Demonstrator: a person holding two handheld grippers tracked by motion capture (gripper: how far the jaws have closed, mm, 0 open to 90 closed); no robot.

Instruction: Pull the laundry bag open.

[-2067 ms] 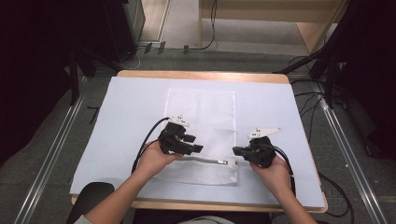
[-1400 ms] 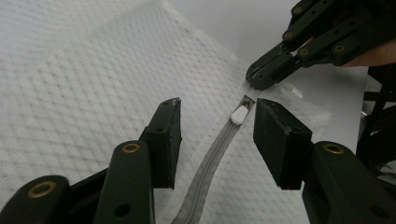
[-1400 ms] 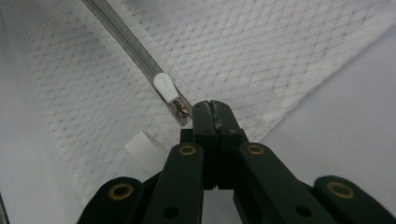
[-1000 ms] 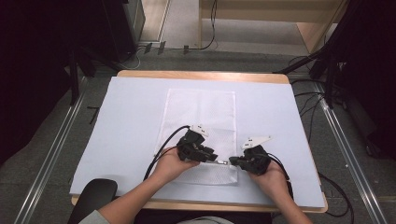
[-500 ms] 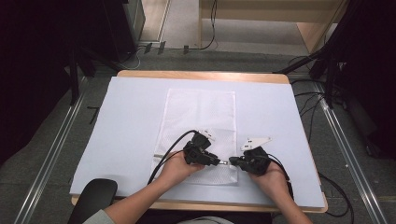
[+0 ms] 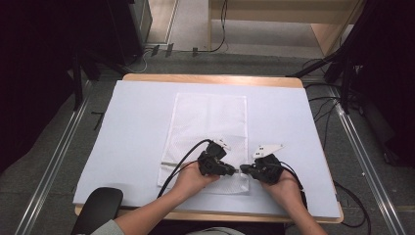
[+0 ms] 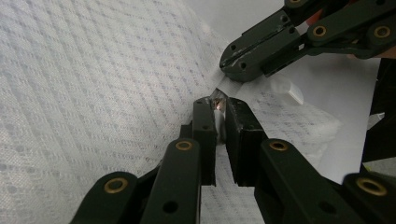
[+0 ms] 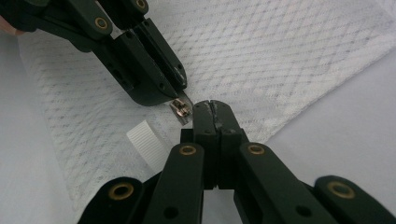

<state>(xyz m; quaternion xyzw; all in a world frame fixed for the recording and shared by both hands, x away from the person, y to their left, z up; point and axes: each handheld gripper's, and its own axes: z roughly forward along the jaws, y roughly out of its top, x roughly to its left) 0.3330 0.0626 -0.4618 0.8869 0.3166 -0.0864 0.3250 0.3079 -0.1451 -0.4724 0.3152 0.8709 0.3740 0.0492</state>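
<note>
A surface point(image 6: 132, 122) under a pale blue-white sheet stands in a dim room with cables on the floor behind it. A white mesh bag point(image 6: 208, 122) lies flat on the middle of it, its zipped end toward the person. Both claws meet at that near end. The left claw point(image 7: 219, 105) has just been closing its jaws, and they now pinch the small metal zipper pull point(image 8: 182, 109), which glints between the tips. The right claw point(image 8: 215, 109) is clamped tight, jaws pressed together on the bag's fabric right beside the pull, tip to tip with the left one. A white ribbed tab point(image 8: 145, 140) sticks out from the bag's edge just beside the zipper pull. From above, the left hand point(image 6: 193, 178) and right hand point(image 6: 281, 183) sit close together over the bag's near edge.
</note>
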